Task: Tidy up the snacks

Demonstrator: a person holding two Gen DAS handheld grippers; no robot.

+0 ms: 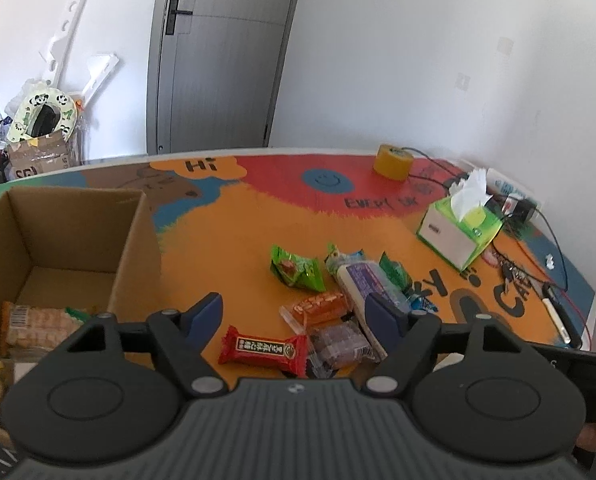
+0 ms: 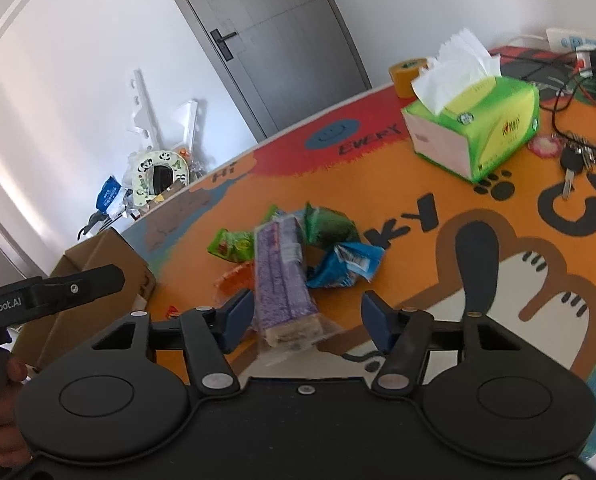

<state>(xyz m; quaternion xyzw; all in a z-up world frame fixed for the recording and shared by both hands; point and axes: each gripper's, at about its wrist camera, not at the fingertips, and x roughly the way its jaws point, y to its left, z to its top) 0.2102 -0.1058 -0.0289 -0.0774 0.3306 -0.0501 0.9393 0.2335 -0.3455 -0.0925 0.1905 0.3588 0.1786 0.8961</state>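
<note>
Several snacks lie on the colourful table (image 1: 237, 248): a red bar (image 1: 263, 350), an orange pack (image 1: 318, 308), a dark purple pack (image 1: 340, 342), a green pack (image 1: 298, 270) and a long purple wafer pack (image 1: 362, 280). My left gripper (image 1: 293, 314) is open and empty above the red bar. A cardboard box (image 1: 133, 248) at the left holds a biscuit pack (image 1: 37, 326). My right gripper (image 2: 310, 318) is open; the purple wafer pack (image 2: 283, 276) lies between its fingers, beside the left one. A blue pack (image 2: 348, 264) and green packs (image 2: 233, 244) lie beyond.
A green tissue box (image 1: 458, 230) (image 2: 474, 128), a yellow tape roll (image 1: 392, 162), keys (image 2: 574, 160) and cables (image 1: 554, 240) sit at the table's right. The other gripper's handle (image 2: 49, 292) shows at left over the box (image 2: 97, 268). A grey door and clutter stand behind.
</note>
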